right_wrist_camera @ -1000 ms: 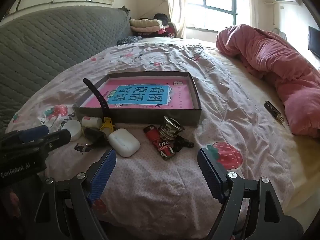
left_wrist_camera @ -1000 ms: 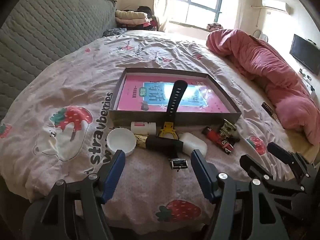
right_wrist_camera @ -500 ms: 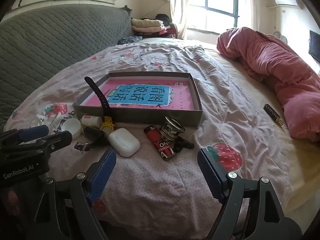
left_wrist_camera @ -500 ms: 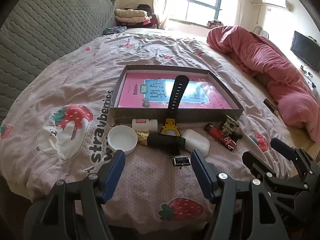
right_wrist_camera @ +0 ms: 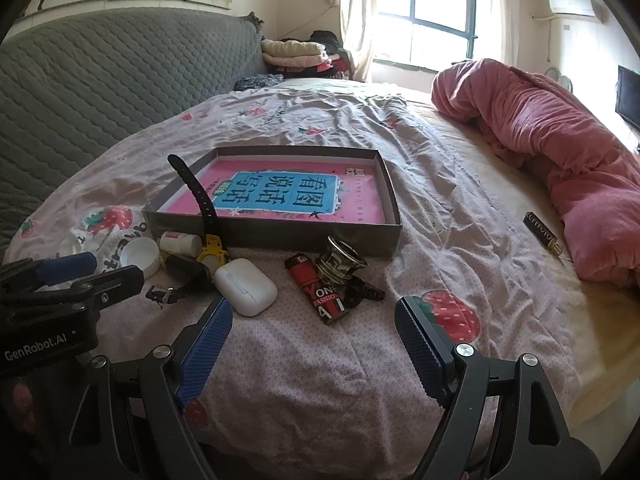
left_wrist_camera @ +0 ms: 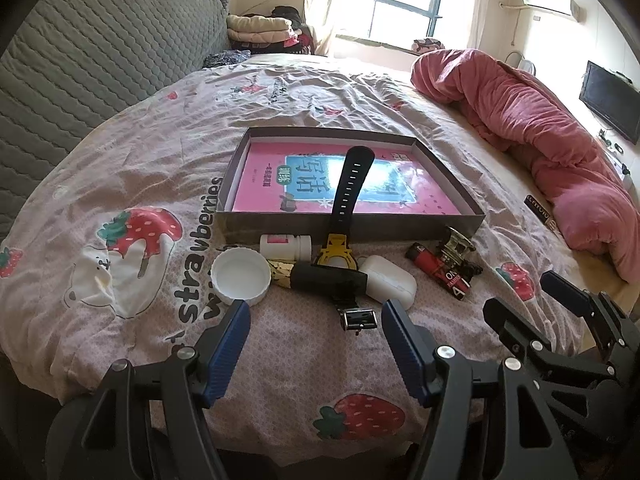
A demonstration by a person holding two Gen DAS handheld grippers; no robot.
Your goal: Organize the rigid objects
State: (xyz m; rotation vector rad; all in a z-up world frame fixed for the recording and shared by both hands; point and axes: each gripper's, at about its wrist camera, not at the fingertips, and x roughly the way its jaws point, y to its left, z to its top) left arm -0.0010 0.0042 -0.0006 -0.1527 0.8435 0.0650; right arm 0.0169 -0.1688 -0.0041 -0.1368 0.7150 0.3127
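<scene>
A shallow grey box [left_wrist_camera: 352,232] [right_wrist_camera: 276,236] with a pink and blue book in it lies on the bed. In front of it sit a white cap [left_wrist_camera: 241,276], a small white bottle [left_wrist_camera: 285,246], a black tube with a gold end [left_wrist_camera: 320,277], a black and yellow watch [left_wrist_camera: 348,216] whose strap leans over the box wall, a white earbud case [left_wrist_camera: 387,286] [right_wrist_camera: 245,286], a red lighter [left_wrist_camera: 438,272] [right_wrist_camera: 316,289] and a metal ornament [right_wrist_camera: 340,262]. My left gripper [left_wrist_camera: 315,320] is open just short of the watch buckle. My right gripper [right_wrist_camera: 314,320] is open near the lighter.
The pink strawberry-print sheet [left_wrist_camera: 160,168] covers the bed. A rolled pink duvet [left_wrist_camera: 552,148] lies along the right side, with a small dark bar [right_wrist_camera: 543,233] beside it. A grey quilted headboard [left_wrist_camera: 80,64] is at the left; folded clothes and a window stand behind.
Both grippers have drifted slightly; the objects sit a little lower in the views than a second ago. Nothing on the bed has moved and both grippers stay open.
</scene>
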